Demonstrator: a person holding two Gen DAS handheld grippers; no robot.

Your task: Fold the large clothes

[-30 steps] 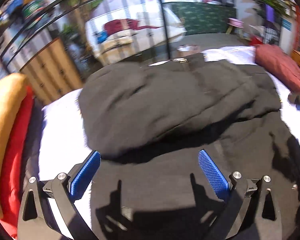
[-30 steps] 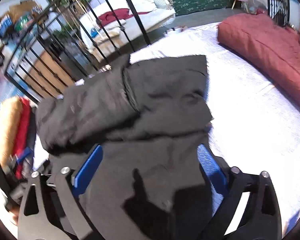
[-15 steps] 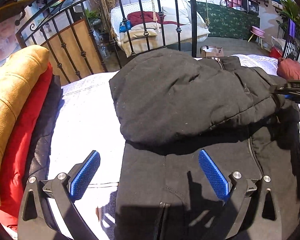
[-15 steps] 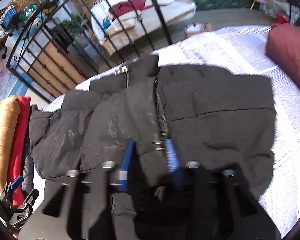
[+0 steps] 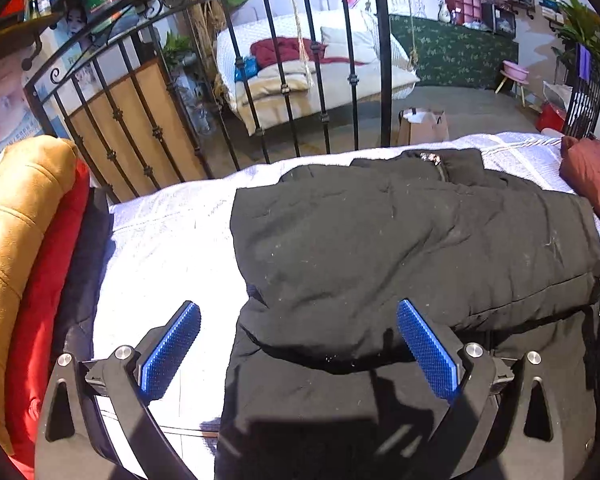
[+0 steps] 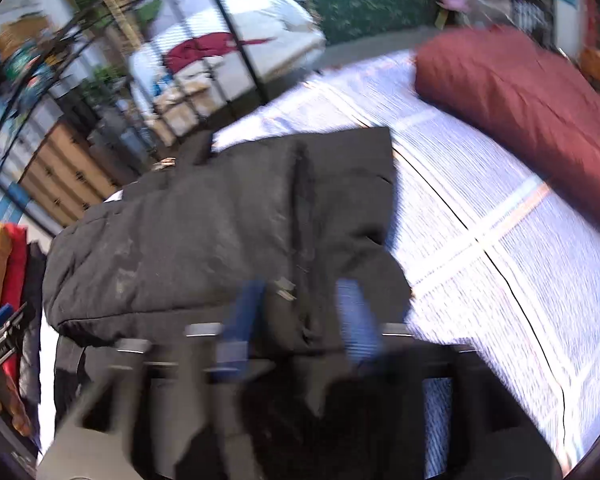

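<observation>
Because the right wrist view is smeared by motion, the right gripper [image 6: 300, 320] reads only as two blurred blue pads with a fold of the black padded jacket [image 6: 228, 224] between them; whether they actually pinch it cannot be told. Left gripper [image 5: 296, 348] is sharp: jaws wide apart, nothing between the pads, hovering over the jacket's left edge. Jacket [image 5: 412, 264] lies on the white bedsheet [image 5: 168, 248], upper part folded down over the lower, its near hem cut off by the frame. Maroon cushion [image 6: 520, 100] sits at the bed's far right edge, orange and red cushions [image 5: 24, 248] at the left edge. Cardboard box [image 5: 422, 126] stands beyond the iron bedrail [image 5: 352, 80]; contents indistinct.
</observation>
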